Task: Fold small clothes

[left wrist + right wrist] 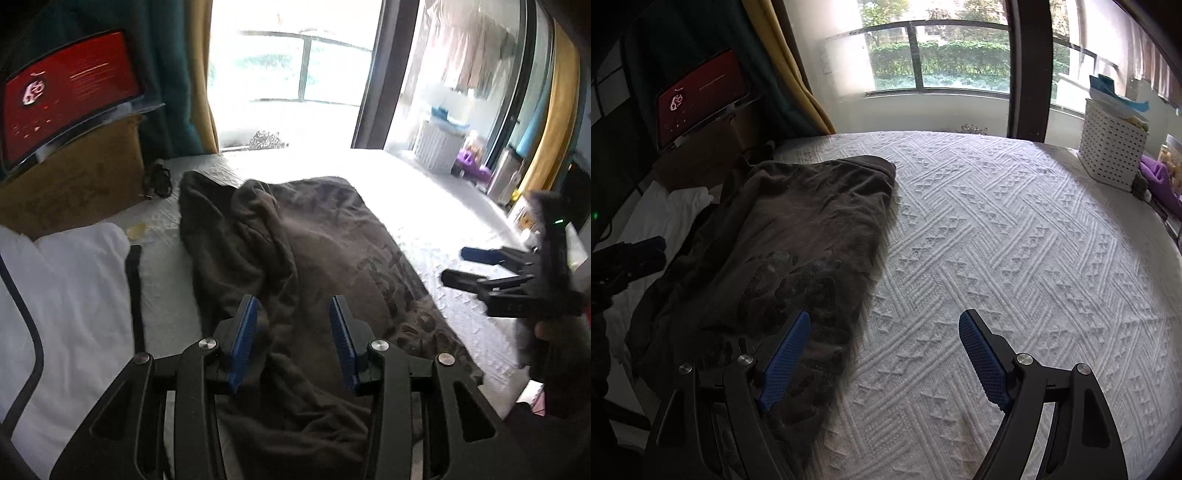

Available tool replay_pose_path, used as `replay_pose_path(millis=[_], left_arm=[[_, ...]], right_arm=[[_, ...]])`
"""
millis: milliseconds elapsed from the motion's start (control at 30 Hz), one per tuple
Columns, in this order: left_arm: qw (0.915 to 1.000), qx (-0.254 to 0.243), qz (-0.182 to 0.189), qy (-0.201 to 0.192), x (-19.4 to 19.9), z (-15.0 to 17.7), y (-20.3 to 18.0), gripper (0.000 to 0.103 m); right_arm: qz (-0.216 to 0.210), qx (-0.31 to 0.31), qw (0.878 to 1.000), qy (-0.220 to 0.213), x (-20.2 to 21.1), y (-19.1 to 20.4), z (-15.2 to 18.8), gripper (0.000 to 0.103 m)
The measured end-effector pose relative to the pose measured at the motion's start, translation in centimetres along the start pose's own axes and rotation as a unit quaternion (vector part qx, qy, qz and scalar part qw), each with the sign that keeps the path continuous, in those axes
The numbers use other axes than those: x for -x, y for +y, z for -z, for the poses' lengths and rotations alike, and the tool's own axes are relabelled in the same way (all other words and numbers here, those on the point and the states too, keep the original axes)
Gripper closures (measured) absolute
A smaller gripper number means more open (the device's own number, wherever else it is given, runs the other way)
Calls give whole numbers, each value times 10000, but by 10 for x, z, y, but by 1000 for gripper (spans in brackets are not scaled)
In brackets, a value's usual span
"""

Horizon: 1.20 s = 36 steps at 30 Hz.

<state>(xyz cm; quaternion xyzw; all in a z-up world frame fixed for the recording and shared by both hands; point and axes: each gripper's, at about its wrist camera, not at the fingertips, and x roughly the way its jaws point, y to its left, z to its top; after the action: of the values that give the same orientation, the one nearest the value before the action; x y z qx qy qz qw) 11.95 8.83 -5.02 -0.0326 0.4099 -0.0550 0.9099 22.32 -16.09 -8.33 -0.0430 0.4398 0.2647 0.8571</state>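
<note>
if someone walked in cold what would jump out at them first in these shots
The crumpled dark brown printed garment sprawled on the left side of the white textured bedspread draws the eye first. Next comes the glowing red screen propped on a cardboard box at the far left, and the bright window with a railing behind the bed. In front, both blue-padded tools stand open: the left tool over the garment, the right tool at its edge.

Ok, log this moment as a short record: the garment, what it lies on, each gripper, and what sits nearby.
garment: dark brown garment, crumpled, unfolded, faded print on top
surface: white textured bedspread
left gripper: partly open above the garment, nothing pinched
right gripper: open wide at the garment's edge, holding nothing
nearby: white pillow, white perforated basket
</note>
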Motion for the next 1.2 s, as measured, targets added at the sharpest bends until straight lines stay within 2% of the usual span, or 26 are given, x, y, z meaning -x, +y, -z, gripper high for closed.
replay_pose_path(millis=[100, 200, 233, 300, 400, 567, 667, 733, 1000, 1067, 1100, 1133, 1200], left_arm=[[9996, -42, -100, 243, -23, -5, -5, 63], [9966, -500, -501, 429, -42, -6, -11, 64], [9939, -736, -665, 486, -49, -5, -14, 71], [9915, -824, -789, 632, -55, -1, -11, 79], [9918, -801, -759, 645, -54, 5, -1, 95], [9953, -425, -803, 339, -26, 7, 12, 101], [9952, -275, -829, 450, -26, 11, 17, 101], [9935, -213, -996, 519, -27, 16, 16, 101], [9986, -65, -433, 299, 19, 33, -1, 100], [9992, -60, -270, 272, 25, 37, -6, 96], [9994, -61, -223, 272, 26, 38, -9, 82], [9995, -59, -190, 262, 27, 42, -12, 60], [9997, -20, -116, 222, 27, 44, -16, 46]], right_arm=[[50, -65, 10000, -29, 6, -7, 6, 19], [83, -161, 9998, -73, 12, -15, 10, 19], [97, -209, 9997, -93, 14, -18, 11, 19], [120, -282, 9995, -111, 15, -23, 12, 19], [136, -377, 9991, -108, 15, -30, 15, 19], [79, -348, 9994, -47, 11, -29, 16, 19], [12, -258, 9997, -54, 10, -22, 13, 19], [-23, -185, 9998, -72, 11, -16, 12, 19], [-72, -40, 9999, -128, 23, -1, 22, 19], [-81, -5, 9998, -160, 28, 3, 26, 19], [-77, 13, 9998, -171, 30, 5, 27, 19], [-78, 30, 9998, -187, 33, 7, 30, 19], [-76, 44, 9998, -192, 36, 9, 35, 19]])
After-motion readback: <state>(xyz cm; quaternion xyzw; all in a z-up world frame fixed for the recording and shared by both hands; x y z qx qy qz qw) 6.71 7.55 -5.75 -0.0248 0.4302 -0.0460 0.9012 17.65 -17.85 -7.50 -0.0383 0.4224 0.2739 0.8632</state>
